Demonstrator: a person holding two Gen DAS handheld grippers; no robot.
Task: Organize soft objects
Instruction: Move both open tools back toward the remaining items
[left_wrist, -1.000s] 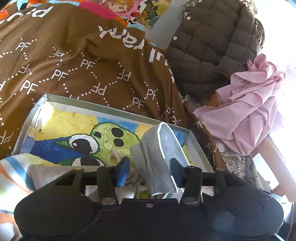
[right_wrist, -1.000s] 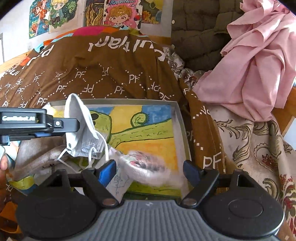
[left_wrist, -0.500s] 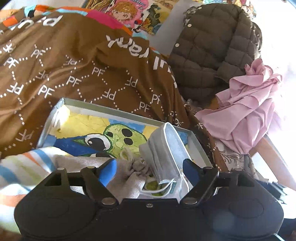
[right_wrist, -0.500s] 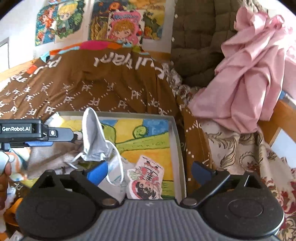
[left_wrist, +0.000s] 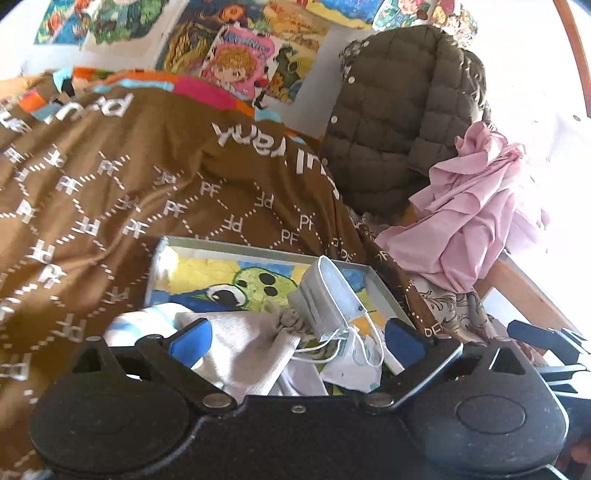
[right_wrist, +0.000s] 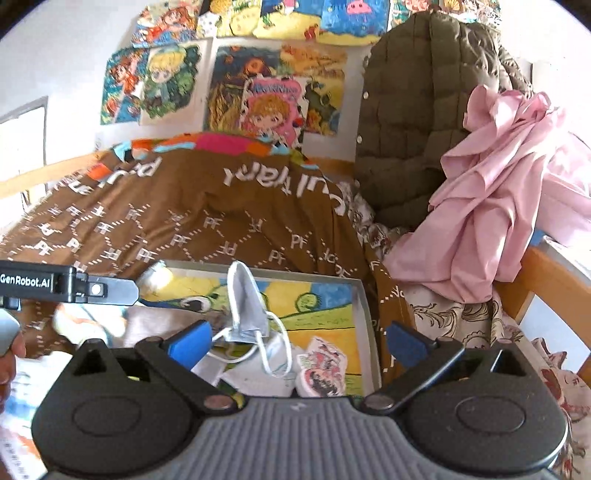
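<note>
Both claws spread wide, nothing gripped. Left gripper (left_wrist: 297, 338) low over near edge of the tray (left_wrist: 266, 246), blue pads (left_wrist: 190, 338) well apart w/ cloth showing between. Right gripper (right_wrist: 295, 341) also wide, over tray's near-right part; left unit's side visible at left edge of right view, a bit of a hand (right_wrist: 9, 354) below it.

Tray = shallow grey box w/ cartoon-painted floor (yellow, blue, green), sitting on brown PF-print blanket (left_wrist: 110, 192) on the bed.

Grey face mask (left_wrist: 327, 295) folded, standing on edge roughly mid-tray, tilted, white ear loops (left_wrist: 332, 349) trailing toward near edge. Same mask in right view (right_wrist: 245, 302), loops draped over white printed cloth (right_wrist: 258, 369).

Beige cloth pouch (left_wrist: 255, 347) at near-left of tray, bunched end just beside mask. Striped blue/white cloth (left_wrist: 147, 321) at tray's left edge, partly spilling over; blurred.

Small printed packet w/ cartoon figures (right_wrist: 321, 369) in near-right corner of tray, flat, touching white cloth — can't tell if overlapping.

Beyond tray: dark quilted jacket (left_wrist: 399, 122) upright at far-right of bed, pink fabric (left_wrist: 469, 214) heaped beside it over the wooden bed rail (right_wrist: 546, 273). Cartoon posters (right_wrist: 236, 81) on wall behind.
</note>
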